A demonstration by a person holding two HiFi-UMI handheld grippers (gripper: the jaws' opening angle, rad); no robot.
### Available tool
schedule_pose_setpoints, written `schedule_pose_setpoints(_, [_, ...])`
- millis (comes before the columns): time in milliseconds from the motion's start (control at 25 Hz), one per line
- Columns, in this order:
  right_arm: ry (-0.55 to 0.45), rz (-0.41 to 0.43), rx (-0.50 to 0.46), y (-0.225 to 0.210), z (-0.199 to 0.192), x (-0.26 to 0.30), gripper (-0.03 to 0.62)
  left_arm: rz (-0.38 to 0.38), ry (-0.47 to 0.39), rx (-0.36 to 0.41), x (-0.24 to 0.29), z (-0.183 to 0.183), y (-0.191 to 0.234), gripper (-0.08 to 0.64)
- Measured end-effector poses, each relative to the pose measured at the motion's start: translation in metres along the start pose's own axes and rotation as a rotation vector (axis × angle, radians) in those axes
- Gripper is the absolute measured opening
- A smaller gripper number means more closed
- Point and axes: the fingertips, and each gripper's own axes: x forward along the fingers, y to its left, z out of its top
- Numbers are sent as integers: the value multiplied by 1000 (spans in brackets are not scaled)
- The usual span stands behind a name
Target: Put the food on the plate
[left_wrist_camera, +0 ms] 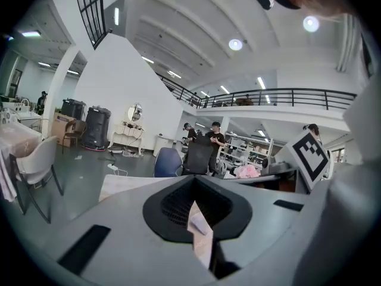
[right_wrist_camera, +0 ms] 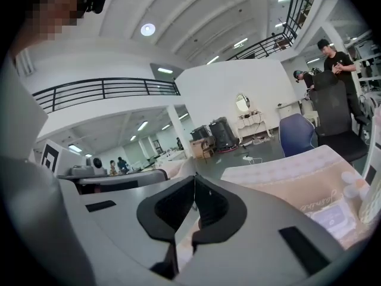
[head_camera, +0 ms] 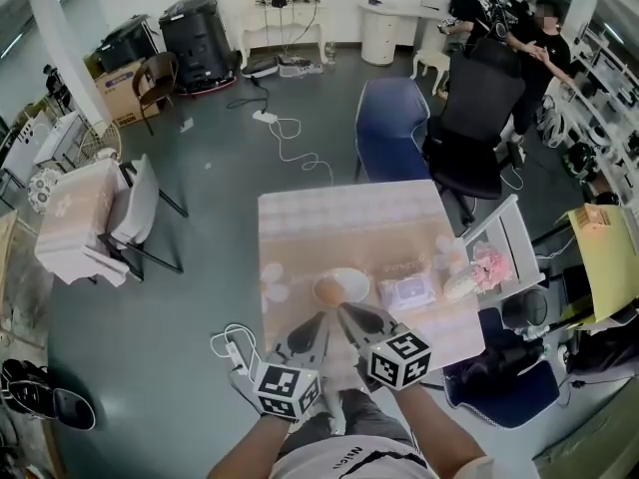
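Observation:
A white plate [head_camera: 356, 277] lies near the front edge of the table [head_camera: 329, 218], which has a pale pink cloth. An orange-brown piece of food [head_camera: 327, 289] rests on the plate's left part. My left gripper [head_camera: 319, 319] and right gripper [head_camera: 344, 310] hover side by side just in front of the plate, tips pointing at it. In the left gripper view the left gripper [left_wrist_camera: 193, 180] has its jaws meeting at the tips, nothing between them. The right gripper [right_wrist_camera: 194, 176] is also shut and empty in its own view.
A clear plastic box [head_camera: 409, 292] sits right of the plate, and a pink and white bundle [head_camera: 477, 267] lies at the table's right edge. A blue chair [head_camera: 391, 128] and a black office chair [head_camera: 479, 118] stand behind the table. A white folding chair [head_camera: 504, 233] stands at its right.

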Motion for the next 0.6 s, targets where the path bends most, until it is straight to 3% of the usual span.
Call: schedule_pose_setpoints(600, [-106, 38, -41, 31, 55, -26, 17, -50, -121, 62, -18, 64, -33, 6])
